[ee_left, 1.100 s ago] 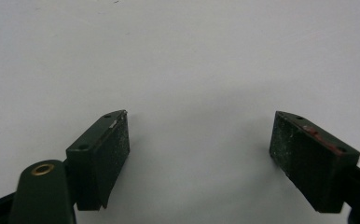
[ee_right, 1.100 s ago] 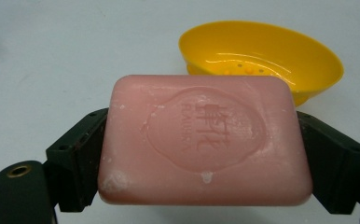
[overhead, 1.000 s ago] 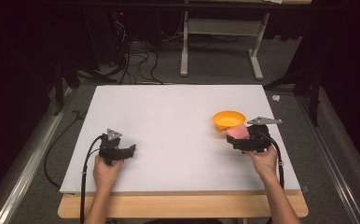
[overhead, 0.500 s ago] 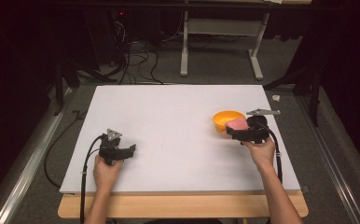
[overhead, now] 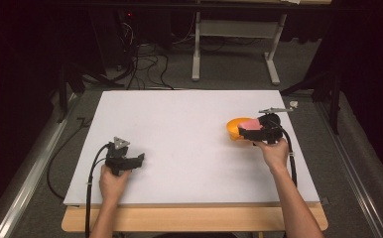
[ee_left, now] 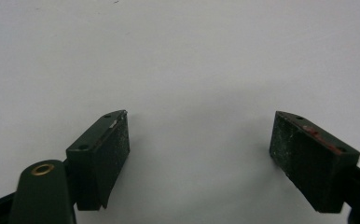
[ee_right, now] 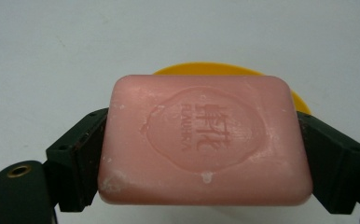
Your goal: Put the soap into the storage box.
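Observation:
A pink bar of soap (ee_right: 206,140) with a stamped oval mark sits between the jaws of my right gripper (ee_right: 201,156), which is shut on its two short sides. From the high view the soap (overhead: 251,122) hangs over the orange bowl (overhead: 238,127) at the right of the white board (overhead: 179,148), held there by the right gripper (overhead: 255,130). The bowl's yellow-orange rim (ee_right: 206,69) peeks out behind the soap. My left gripper (overhead: 129,161) rests near the board's front left. Its jaws stand wide apart with nothing between them over bare white surface (ee_left: 199,144).
The board lies on a wooden table whose front edge (overhead: 189,218) shows below it. Metal rails run along both sides on the floor, and cables (overhead: 145,59) and a white table frame (overhead: 234,44) stand behind the board.
My right gripper has carried the soap forward and left, from beside the bowl to over it. The left gripper has stayed where it was.

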A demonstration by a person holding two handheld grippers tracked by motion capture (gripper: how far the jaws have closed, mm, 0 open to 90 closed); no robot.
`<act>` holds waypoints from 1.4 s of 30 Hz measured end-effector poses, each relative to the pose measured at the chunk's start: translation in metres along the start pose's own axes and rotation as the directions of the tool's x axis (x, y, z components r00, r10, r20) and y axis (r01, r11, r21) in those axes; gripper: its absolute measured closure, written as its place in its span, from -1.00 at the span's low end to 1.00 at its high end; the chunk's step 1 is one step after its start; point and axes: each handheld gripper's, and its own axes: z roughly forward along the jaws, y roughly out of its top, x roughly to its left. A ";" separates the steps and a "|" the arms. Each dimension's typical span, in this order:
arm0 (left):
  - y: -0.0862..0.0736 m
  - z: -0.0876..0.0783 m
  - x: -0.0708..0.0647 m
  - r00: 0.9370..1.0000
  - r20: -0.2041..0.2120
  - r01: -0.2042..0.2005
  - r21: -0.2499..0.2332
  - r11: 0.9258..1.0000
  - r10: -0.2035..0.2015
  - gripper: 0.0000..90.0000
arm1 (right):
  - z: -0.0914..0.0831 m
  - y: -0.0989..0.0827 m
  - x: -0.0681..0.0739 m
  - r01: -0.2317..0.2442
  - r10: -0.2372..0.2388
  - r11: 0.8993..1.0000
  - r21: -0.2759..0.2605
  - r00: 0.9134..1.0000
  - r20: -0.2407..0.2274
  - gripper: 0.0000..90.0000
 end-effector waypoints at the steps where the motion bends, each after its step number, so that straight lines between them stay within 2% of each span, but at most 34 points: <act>1: 0.000 0.000 0.000 1.000 0.000 0.000 0.000 1.000 0.000 -0.55 | 0.000 0.000 0.000 0.000 0.000 1.000 0.000 1.000 0.000 -0.69; 6: 0.000 0.000 0.000 1.000 0.000 0.000 0.000 1.000 0.000 -0.55 | 0.006 0.006 -0.001 -0.001 0.001 1.000 0.020 1.000 0.011 -0.69; 24: 0.000 0.000 0.000 1.000 0.000 0.000 0.000 1.000 0.000 -0.55 | 0.031 0.023 -0.001 -0.070 0.063 0.993 0.094 0.995 0.076 -0.69; 33: 0.000 0.000 0.000 1.000 0.001 0.001 0.000 1.000 -0.001 -0.55 | 0.041 0.025 0.002 -0.064 0.051 0.991 0.120 0.993 0.106 -0.69; 42: 0.000 0.000 0.000 1.000 0.000 0.001 -0.002 1.000 -0.001 -0.55 | 0.049 0.024 0.001 -0.080 0.063 0.987 0.137 0.990 0.125 -0.70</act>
